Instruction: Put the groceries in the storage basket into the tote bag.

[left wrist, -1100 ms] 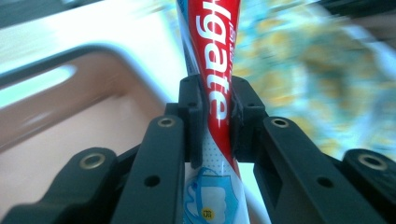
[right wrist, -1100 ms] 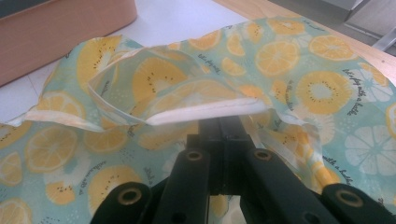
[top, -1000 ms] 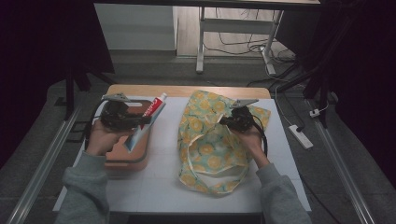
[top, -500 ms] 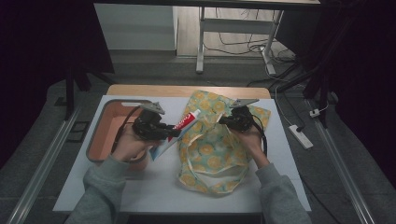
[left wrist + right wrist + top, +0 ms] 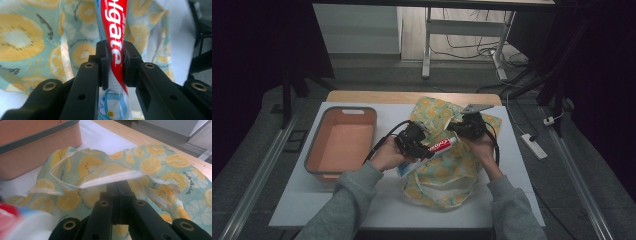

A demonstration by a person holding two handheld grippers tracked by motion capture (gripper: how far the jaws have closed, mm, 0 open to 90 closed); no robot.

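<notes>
Left gripper (image 5: 421, 148), clamped across a toothpaste tube (image 5: 437, 148) whose long axis points at the fruit-print bag (image 5: 447, 170) on the desk; right gripper (image 5: 460, 127), shut on the bag's rim, lifts the mouth just beyond the tube's leading end.

Overhead view, two close tool views, shared bag (image 5: 447, 165)

In the left gripper view the toothpaste tube (image 5: 113, 37) runs off the top edge, its cap end out of frame. In the right gripper view it is a red blur at near left, and the lemon-print bag (image 5: 155, 165) hides the right tool's (image 5: 119, 185) tips.
</notes>
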